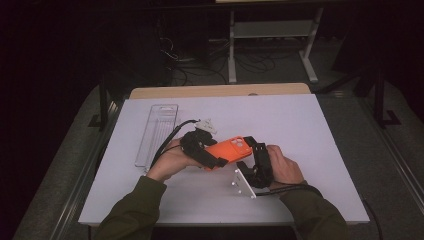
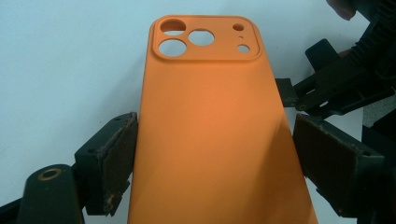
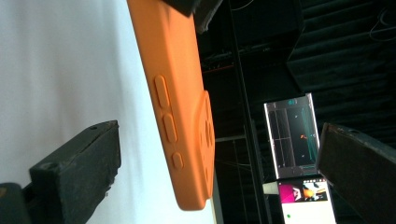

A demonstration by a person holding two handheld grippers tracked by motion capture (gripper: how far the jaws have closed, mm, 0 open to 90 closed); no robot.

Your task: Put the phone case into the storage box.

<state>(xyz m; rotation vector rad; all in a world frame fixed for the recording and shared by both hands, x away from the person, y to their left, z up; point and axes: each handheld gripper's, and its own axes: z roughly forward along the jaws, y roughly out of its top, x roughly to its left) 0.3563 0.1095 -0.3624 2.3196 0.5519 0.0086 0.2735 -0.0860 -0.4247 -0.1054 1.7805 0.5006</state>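
Jaws first: from above, the left gripper point(image 1: 212, 159) grips the orange case point(image 1: 229, 148) over the table point(image 1: 300, 130). Its own view shows pads point(image 2: 116, 156) flanking the case. Right gripper point(image 3: 217, 172) gapes wide around the camera end; I'd centre before clamping.

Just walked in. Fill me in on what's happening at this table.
A person is working an orange phone case over a white table with a hand-held claw in each hand. The left claw has the case between its jaws by the long edges, camera cutouts pointing away. The right claw is open around the case's camera end, not gripping. A clear plastic tray lies to the left.
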